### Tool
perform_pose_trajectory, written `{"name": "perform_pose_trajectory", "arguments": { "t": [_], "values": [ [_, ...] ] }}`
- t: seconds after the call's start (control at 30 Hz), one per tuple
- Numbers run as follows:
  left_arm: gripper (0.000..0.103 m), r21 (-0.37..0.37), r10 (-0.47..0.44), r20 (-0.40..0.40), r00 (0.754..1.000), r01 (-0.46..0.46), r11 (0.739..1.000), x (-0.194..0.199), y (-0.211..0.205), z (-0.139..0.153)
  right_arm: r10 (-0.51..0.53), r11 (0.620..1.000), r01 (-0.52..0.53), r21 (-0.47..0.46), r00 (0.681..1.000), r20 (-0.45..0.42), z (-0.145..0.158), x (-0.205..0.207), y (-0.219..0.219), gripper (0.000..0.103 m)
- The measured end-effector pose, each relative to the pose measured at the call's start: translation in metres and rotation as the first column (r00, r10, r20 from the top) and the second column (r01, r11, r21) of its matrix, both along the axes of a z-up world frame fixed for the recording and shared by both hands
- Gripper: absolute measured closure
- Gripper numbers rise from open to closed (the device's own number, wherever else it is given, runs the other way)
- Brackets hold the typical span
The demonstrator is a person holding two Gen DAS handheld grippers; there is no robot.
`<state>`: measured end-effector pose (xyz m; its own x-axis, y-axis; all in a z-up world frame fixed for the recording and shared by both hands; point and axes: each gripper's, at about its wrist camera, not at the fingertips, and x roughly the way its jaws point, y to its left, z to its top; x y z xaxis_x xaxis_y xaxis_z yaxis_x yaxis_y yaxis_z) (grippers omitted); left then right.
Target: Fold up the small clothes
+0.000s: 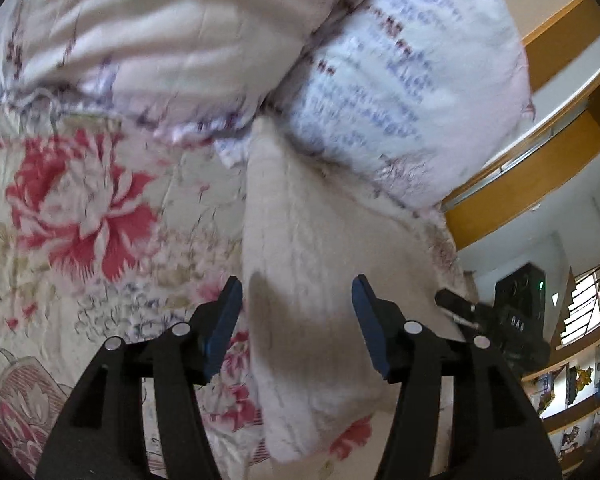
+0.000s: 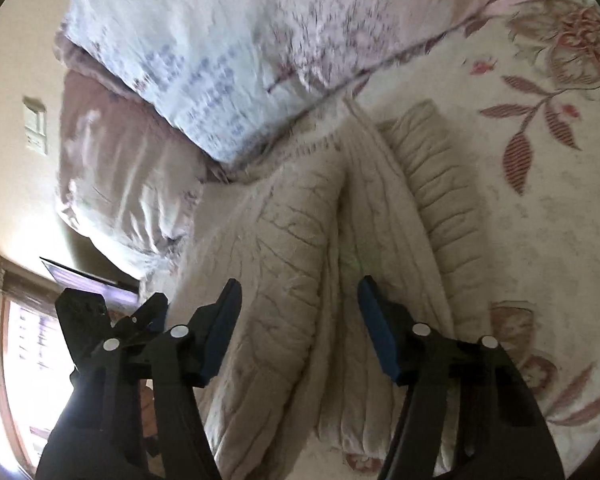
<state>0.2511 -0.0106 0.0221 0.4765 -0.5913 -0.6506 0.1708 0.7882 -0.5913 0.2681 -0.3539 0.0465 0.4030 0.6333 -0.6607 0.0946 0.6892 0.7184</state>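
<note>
Right wrist: sweater (image 2: 300,248) beside pillow (image 2: 228,52)

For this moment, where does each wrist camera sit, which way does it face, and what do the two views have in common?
Left wrist: rides the left claw, looking down along its open blue fingers at the cream knit garment on the floral bedsheet; the other claw shows at right.
Right wrist: rides the right claw, open, above the same garment, a sleeve beside it; the other claw shows at left.
Shared: garment, sheet, printed pillow.

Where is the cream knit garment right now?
In both wrist views the cream knit garment lies on the floral bedspread, just below the pillows.
</note>
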Motion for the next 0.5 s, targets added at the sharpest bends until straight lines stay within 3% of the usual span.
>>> {"name": "perform_pose_trajectory", "arguments": {
  "t": [0.1,0.17,0.27,0.37,0.5],
  "values": [
    [0.047,-0.025,-0.023,-0.02,1.0,0.022,0.999,0.0,-0.002,-0.012,0.018,1.0,-0.018,0.01,1.0,-0.006,0.001,0.003,0.002,0.046],
    [0.047,-0.042,-0.034,-0.014,0.999,0.033,0.999,-0.001,-0.002,-0.016,0.015,0.998,-0.014,0.063,1.0,-0.017,-0.001,0.007,-0.002,0.062],
    [0.047,-0.056,-0.049,-0.013,0.999,0.048,0.997,-0.001,-0.003,-0.02,0.03,0.997,-0.03,0.066,1.0,-0.007,0.001,0.014,-0.003,0.064],
    [0.046,-0.089,-0.063,-0.034,0.997,0.06,0.994,0.0,-0.004,-0.027,0.042,0.997,-0.037,0.065,0.996,-0.076,-0.01,0.027,0.003,0.064],
    [0.046,-0.121,-0.083,-0.05,0.995,0.077,0.99,-0.004,0.001,-0.031,0.023,0.991,-0.008,0.134,0.993,-0.114,-0.014,0.038,-0.002,0.064]
  ]
}}
